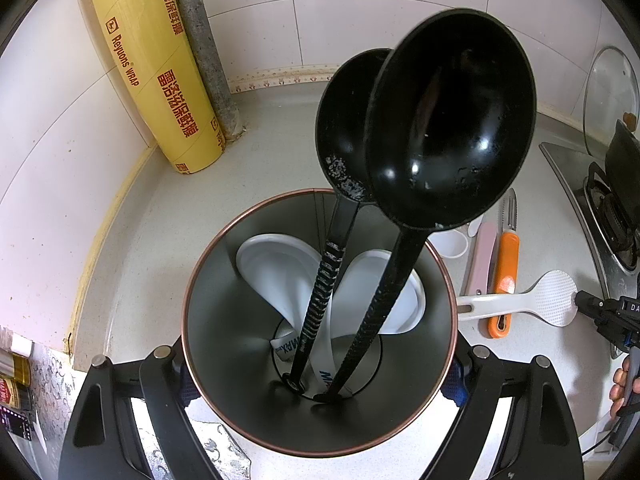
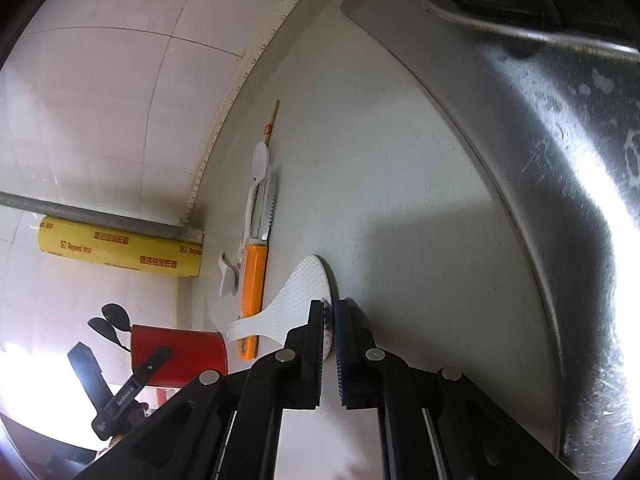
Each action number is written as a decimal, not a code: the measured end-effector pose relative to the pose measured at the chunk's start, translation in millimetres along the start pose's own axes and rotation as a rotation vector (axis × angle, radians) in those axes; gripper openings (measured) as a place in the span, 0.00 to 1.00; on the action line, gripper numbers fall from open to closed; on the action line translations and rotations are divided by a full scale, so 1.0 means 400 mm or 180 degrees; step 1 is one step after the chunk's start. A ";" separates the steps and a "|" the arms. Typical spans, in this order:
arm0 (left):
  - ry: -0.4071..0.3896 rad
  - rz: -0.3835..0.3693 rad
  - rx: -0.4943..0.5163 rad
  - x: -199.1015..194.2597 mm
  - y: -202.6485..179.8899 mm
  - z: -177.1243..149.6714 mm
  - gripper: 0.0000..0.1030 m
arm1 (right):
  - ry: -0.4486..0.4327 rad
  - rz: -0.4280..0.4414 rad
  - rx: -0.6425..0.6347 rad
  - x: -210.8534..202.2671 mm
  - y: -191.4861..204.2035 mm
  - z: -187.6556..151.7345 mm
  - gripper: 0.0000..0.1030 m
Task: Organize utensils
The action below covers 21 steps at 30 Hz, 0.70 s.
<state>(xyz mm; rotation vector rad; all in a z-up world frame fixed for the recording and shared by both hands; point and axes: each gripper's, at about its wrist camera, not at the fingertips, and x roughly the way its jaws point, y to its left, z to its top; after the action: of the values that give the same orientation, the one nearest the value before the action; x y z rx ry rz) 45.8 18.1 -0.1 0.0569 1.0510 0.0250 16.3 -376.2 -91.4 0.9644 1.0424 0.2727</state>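
The left gripper point(image 1: 320, 356) clamps the red utensil holder point(image 1: 320, 320) between its jaws; two black ladles point(image 1: 452, 128) stand inside it. The right gripper point(image 2: 330, 312) pinches the white rice paddle point(image 2: 296, 300) by the edge of its head, the handle lying to the jaws' left.

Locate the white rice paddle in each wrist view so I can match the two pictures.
Left wrist view: the white rice paddle lies on the counter at the right edge, just right of the utensil holder, its head pointing right.
Right wrist view: bottom centre, its dimpled head pinched between the right gripper fingers.
Shared landmark: the orange-handled peeler beside the paddle; the yellow wrap roll also shows in both.
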 end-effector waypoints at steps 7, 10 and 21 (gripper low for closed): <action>0.0002 0.0002 -0.0001 0.000 0.000 0.000 0.87 | 0.0000 0.0029 0.0009 0.003 -0.003 0.004 0.08; 0.0003 0.0003 0.0000 0.000 0.001 -0.001 0.87 | 0.0017 0.0069 0.0019 0.004 -0.007 0.006 0.10; 0.0001 0.0002 0.0005 0.000 0.000 -0.001 0.88 | -0.0002 0.0061 -0.0175 0.006 0.020 0.019 0.27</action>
<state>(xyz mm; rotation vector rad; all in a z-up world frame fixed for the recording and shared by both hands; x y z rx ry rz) 45.5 18.3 -0.3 0.0586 1.0513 0.0250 25.6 -374.3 -85.3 0.9253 1.0206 0.3153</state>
